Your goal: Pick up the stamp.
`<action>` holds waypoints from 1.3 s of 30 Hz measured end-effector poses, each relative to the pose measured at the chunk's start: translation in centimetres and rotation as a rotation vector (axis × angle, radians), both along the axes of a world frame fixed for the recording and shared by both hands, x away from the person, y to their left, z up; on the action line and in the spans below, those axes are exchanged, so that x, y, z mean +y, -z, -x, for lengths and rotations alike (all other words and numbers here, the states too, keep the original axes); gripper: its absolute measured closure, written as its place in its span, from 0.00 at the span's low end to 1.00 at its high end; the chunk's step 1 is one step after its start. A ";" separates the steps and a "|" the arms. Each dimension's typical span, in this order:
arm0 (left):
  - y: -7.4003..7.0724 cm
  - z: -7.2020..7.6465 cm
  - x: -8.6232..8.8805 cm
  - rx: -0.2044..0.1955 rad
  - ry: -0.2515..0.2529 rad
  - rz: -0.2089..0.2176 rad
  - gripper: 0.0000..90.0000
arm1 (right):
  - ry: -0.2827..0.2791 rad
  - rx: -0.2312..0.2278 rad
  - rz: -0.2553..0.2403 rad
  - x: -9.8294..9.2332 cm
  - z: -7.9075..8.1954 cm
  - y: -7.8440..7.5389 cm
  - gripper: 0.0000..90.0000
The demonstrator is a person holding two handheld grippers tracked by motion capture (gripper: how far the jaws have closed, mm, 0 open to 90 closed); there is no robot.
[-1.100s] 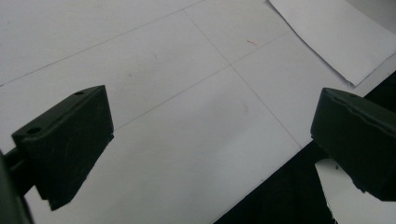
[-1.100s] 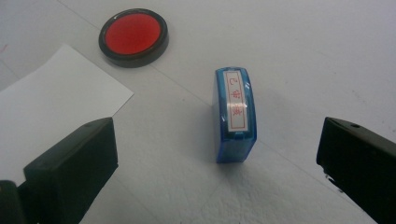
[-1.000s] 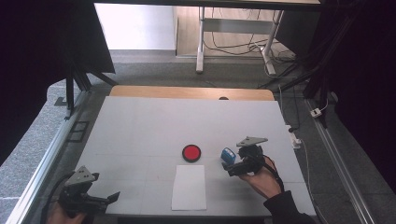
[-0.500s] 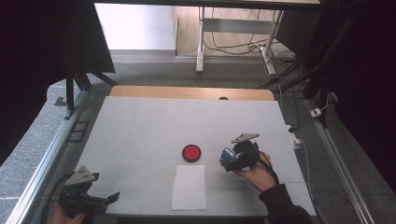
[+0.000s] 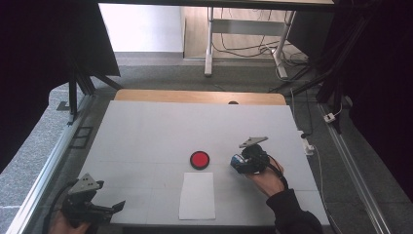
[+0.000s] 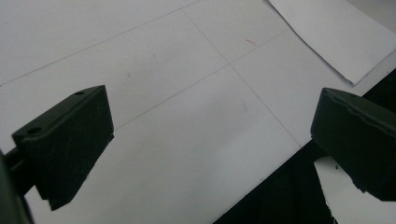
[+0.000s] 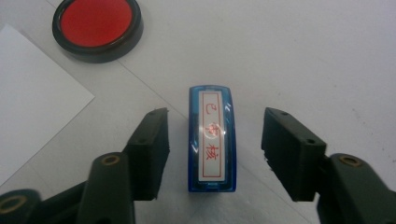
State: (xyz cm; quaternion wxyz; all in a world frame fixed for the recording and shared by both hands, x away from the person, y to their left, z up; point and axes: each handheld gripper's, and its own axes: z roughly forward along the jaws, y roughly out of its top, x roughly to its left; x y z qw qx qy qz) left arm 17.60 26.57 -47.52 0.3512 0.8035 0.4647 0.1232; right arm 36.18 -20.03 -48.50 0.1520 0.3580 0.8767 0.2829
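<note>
A blue stamp (image 7: 212, 140) with a white label and red characters lies on the white table (image 5: 170, 126). In the high view the stamp (image 5: 237, 162) is right of a round red ink pad (image 5: 199, 159). My right gripper (image 7: 215, 128) straddles it. Its jaws have just been closing, with the stamp between them and a narrow gap still showing on each side. In the high view that right gripper (image 5: 242, 163) sits in a hand at the table's right. My left gripper (image 5: 114, 208) rests open near the front left corner, nothing between its fingers (image 6: 70, 135).
A white paper sheet (image 5: 197, 195) lies in front of the ink pad (image 7: 95, 23), near the table's front edge. The sheet (image 6: 331, 32) also shows beyond my left gripper. A wooden strip (image 5: 195, 96) borders the far side of the table.
The right hand has shifted slightly over the blue stamp, drawing in around it. The left gripper has stayed where it was.
</note>
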 end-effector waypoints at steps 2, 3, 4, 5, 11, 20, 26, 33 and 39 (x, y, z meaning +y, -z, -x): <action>0.0 0.0 0.0 0.000 0.001 -0.001 0.00 | -0.003 0.005 0.000 0.0 0.0 -0.1 0.55; 0.0 0.0 0.0 0.000 0.001 -0.002 0.00 | -0.006 0.007 -0.002 0.0 -0.1 -0.1 0.59; 0.0 0.0 0.0 0.000 0.001 -0.003 0.00 | -0.006 0.007 -0.002 0.0 -0.1 -0.1 0.59; 0.0 0.0 0.0 0.000 0.001 -0.003 0.00 | -0.005 0.010 -0.007 0.0 -0.1 -0.1 0.61; 0.0 0.0 -0.1 -0.001 0.000 -0.005 0.00 | -0.006 0.022 -0.016 0.0 -0.2 -0.3 0.71; 0.0 0.0 -0.1 -0.001 0.003 -0.008 0.00 | -0.008 0.036 -0.022 0.1 -0.3 -0.4 0.80; 0.0 0.0 -0.1 -0.002 0.005 -0.010 0.00 | -0.017 0.036 -0.047 -0.4 -0.3 -0.6 0.80; 0.0 0.0 -0.2 -0.002 0.007 -0.013 0.00 | -0.019 0.029 -0.067 -0.7 -0.2 -1.1 0.80; 0.0 0.0 -0.2 -0.002 0.005 -0.016 0.00 | -0.032 0.012 -0.087 -0.8 0.1 -1.6 0.80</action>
